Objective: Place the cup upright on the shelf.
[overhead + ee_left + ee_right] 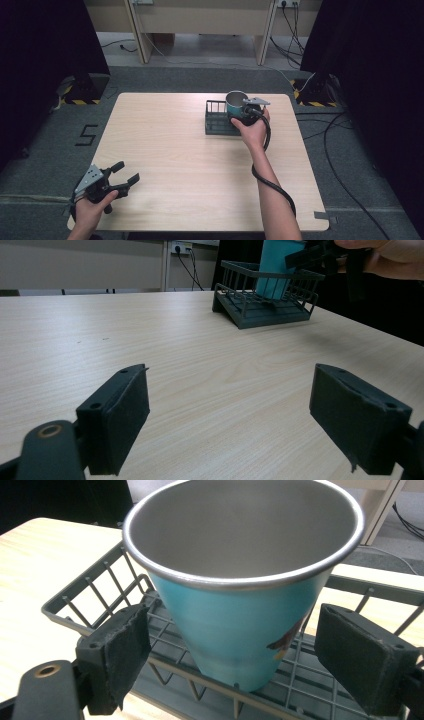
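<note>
The teal cup (235,605) stands upright in the dark wire rack (100,587), between but clear of the right gripper (232,640)'s 2 spread fingers, while the left gripper (122,177), well apart from the rack, hovers with fingers open over the tabletop (185,165).

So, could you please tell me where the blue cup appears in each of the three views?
High view: cup upper centre-right, in the rack.
Left gripper view: cup at top, right of centre, standing in the rack.
Right gripper view: cup centre, close up.
Shared landmark: the dark wire rack around its base.
</note>
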Demonstrator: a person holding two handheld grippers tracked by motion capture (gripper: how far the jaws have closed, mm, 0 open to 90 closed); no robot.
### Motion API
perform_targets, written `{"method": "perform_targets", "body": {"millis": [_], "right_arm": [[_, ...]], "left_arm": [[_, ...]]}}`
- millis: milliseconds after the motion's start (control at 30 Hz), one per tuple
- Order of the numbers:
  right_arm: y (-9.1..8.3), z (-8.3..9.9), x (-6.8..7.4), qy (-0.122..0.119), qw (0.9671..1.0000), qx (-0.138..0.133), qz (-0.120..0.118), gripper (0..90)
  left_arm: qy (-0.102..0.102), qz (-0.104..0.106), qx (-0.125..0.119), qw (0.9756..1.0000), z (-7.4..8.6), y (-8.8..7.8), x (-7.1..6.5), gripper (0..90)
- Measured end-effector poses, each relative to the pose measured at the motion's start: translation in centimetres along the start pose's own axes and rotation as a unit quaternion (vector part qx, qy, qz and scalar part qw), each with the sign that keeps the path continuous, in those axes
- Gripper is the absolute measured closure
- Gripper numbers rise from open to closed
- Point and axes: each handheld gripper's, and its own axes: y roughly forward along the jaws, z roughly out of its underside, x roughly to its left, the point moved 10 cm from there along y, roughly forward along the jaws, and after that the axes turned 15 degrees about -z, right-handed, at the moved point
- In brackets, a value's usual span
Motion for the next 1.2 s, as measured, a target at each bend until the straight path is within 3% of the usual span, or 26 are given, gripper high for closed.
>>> {"method": "perform_targets", "body": {"millis": [633, 1200], "right_arm": [[-2.6, 0.5, 1.1, -0.013, 0.9999, 0.002, -0.003, 15.5], [-5.4, 1.1, 2.1, -0.023, 0.9996, -0.012, -0.010, 15.7]], "left_arm": [[0.000, -0.002, 0.000, 1.0000, 0.0, 0.0, 0.0, 15.5], [0.001, -0.002, -0.001, 1.0000, 0.1, 0.1, 0.0, 15.5]]}}
